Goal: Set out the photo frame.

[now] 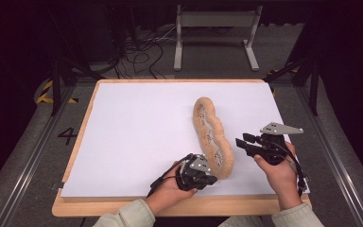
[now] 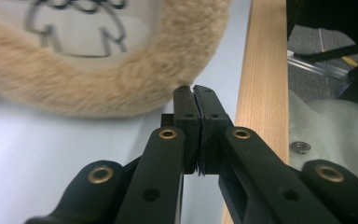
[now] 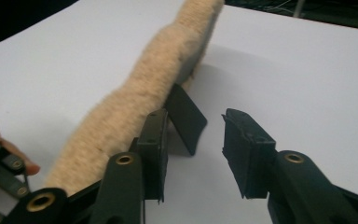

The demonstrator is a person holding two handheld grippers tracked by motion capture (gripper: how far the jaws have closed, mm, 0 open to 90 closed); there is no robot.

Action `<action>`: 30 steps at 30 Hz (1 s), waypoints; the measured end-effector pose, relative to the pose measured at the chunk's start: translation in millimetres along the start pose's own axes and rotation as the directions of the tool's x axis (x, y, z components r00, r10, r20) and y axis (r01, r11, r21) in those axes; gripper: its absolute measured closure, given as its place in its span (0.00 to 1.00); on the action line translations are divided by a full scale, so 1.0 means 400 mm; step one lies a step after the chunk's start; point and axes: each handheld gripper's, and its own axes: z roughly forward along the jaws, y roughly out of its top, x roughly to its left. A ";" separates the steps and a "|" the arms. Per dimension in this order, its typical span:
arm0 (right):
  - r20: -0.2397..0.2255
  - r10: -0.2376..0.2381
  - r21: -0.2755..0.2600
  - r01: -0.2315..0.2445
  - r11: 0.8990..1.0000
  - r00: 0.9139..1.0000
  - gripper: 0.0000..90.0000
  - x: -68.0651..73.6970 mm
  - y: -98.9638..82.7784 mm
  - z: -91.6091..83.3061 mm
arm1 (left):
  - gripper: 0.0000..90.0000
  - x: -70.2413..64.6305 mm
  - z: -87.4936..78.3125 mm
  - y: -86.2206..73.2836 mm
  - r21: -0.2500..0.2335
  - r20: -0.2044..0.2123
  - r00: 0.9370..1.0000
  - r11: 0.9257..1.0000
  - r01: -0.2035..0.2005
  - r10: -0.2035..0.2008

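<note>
Left gripper clenched empty just beside fuzzy tan ring on white sheet; right gripper released, alongside ring.

A "4", seemingly, marked on the floor left of the table.

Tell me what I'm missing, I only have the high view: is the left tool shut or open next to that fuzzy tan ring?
Observer: Shut. In the left gripper view the left tool has its jaws pressed together, with the tips right at the fur of the fuzzy tan ring.
Operator: And the right tool?
Observer: Open. In the right gripper view the right tool has nothing between its jaws but the white sheet.
Operator: How close is it to the ring?
Observer: One pad sits right beside the ring's side. I can't tell whether it touches.
</note>
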 end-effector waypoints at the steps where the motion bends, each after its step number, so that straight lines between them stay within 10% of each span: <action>1: -0.010 0.000 0.003 0.000 1.000 1.000 0.65 0.005 0.011 0.003 | 0.97 0.003 -0.008 -0.003 -0.005 -0.005 1.000 1.000 0.006 -0.006; 19: -0.040 0.073 0.224 -0.062 0.973 0.997 0.52 0.037 0.169 0.157 | 0.82 0.066 -0.162 -0.067 -0.098 -0.116 0.986 0.990 0.106 -0.118; 30: 0.025 0.084 0.371 -0.087 0.924 0.996 0.49 0.048 0.197 0.246 | 0.82 0.103 -0.238 -0.106 -0.145 -0.161 0.972 0.978 0.150 -0.173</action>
